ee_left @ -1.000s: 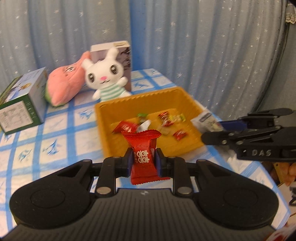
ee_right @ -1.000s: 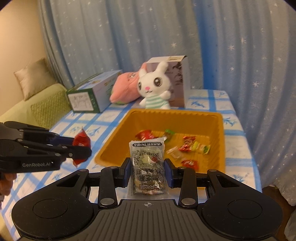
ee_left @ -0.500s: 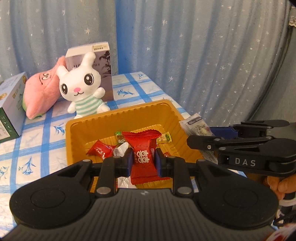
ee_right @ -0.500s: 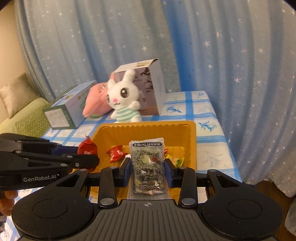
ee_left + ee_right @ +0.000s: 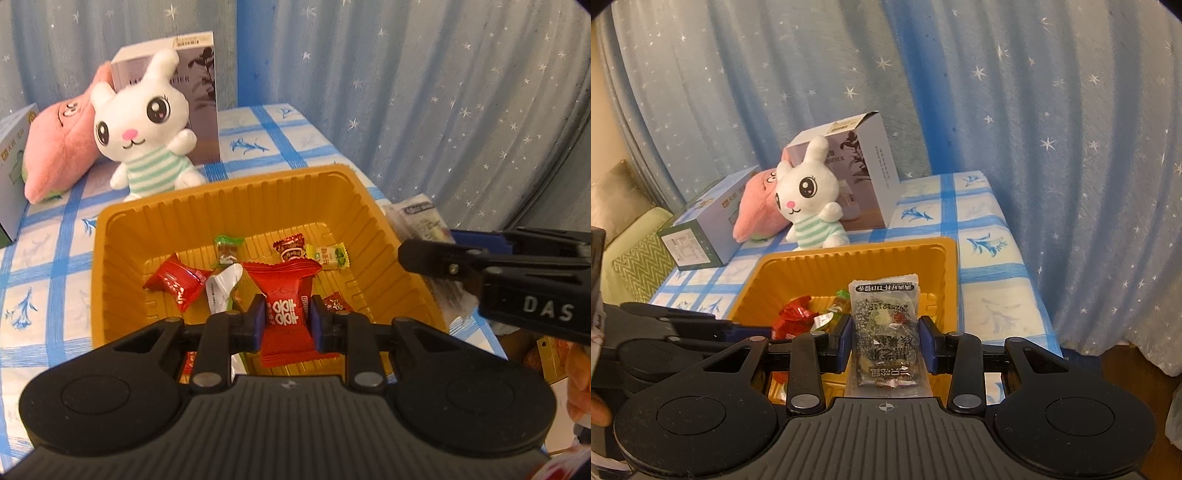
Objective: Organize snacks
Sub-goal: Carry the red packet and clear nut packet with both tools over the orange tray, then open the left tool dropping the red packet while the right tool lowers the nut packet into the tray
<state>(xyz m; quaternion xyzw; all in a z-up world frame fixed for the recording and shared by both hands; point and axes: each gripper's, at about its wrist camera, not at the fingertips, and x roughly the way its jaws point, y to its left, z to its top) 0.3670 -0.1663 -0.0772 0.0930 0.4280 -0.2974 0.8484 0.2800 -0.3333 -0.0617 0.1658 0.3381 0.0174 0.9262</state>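
Note:
An orange tray [image 5: 236, 199] sits on the blue-checked tablecloth and holds several wrapped candies [image 5: 177, 282]. My left gripper [image 5: 287, 320] is shut on a red candy packet [image 5: 286, 291] and holds it above the tray's near half. My right gripper [image 5: 885, 341] is shut on a clear grey snack packet [image 5: 884, 332] above the tray [image 5: 849, 258] near its right side. The right gripper also shows in the left wrist view [image 5: 436, 254], at the tray's right rim with its packet [image 5: 421, 218]. The left gripper shows at lower left in the right wrist view [image 5: 701, 325].
A white bunny plush [image 5: 147, 122], a pink plush [image 5: 59, 147] and a grey box [image 5: 199, 92] stand behind the tray. A green-and-white box [image 5: 701, 229] lies at the back left. A starry blue curtain [image 5: 1034, 147] hangs behind and right of the table edge [image 5: 1030, 280].
Both grippers have moved forward and lower over the tray, each still holding its packet. The tray now looks larger and closer in both views.

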